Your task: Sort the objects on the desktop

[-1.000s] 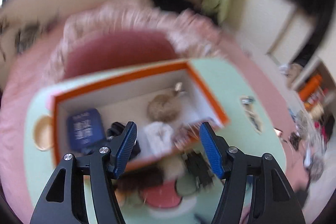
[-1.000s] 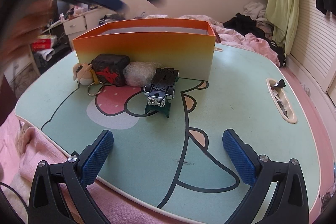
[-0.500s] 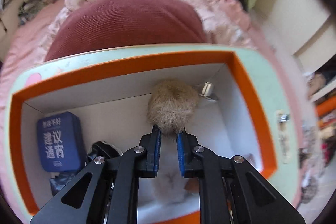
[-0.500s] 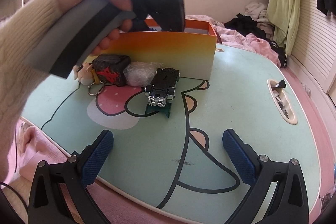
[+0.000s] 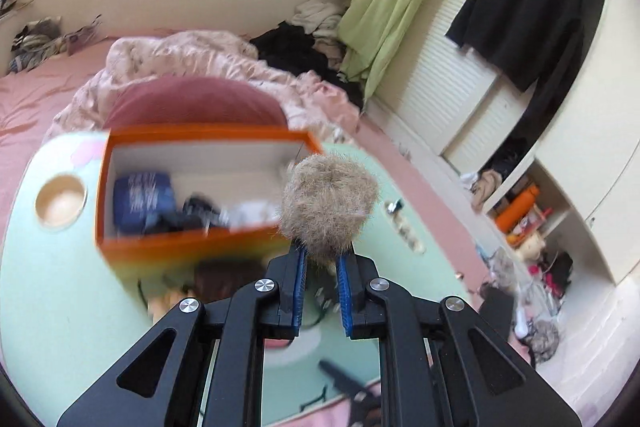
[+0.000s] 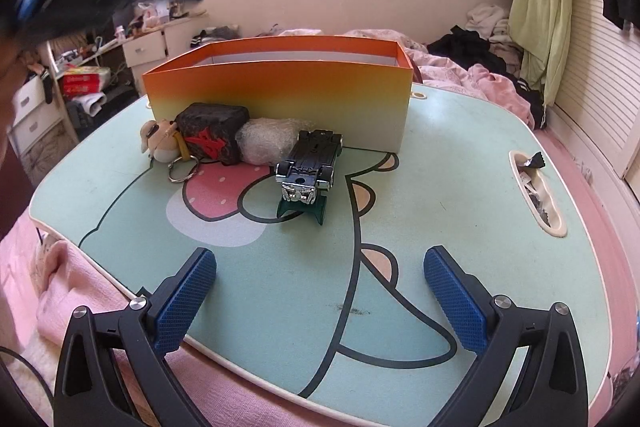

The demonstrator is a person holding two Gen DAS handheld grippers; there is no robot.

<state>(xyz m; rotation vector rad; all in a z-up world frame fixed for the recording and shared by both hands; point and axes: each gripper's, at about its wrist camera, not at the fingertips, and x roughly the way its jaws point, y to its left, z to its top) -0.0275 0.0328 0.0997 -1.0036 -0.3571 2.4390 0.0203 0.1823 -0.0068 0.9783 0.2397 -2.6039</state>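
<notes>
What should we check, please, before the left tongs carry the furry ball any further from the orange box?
1. Grip: left tongs pinch the furry ball at its lower edge only. Cannot tell if secure.
2. Ball clear of orange box: held above its rim. Ok.
3. Right tongs open, empty, low over the table. Ok.
4. Landing spot: toy car, dark cube and plush keychain crowd the box front; right side bare. Ok.
5. Left view blurred. Not ok.
</notes>
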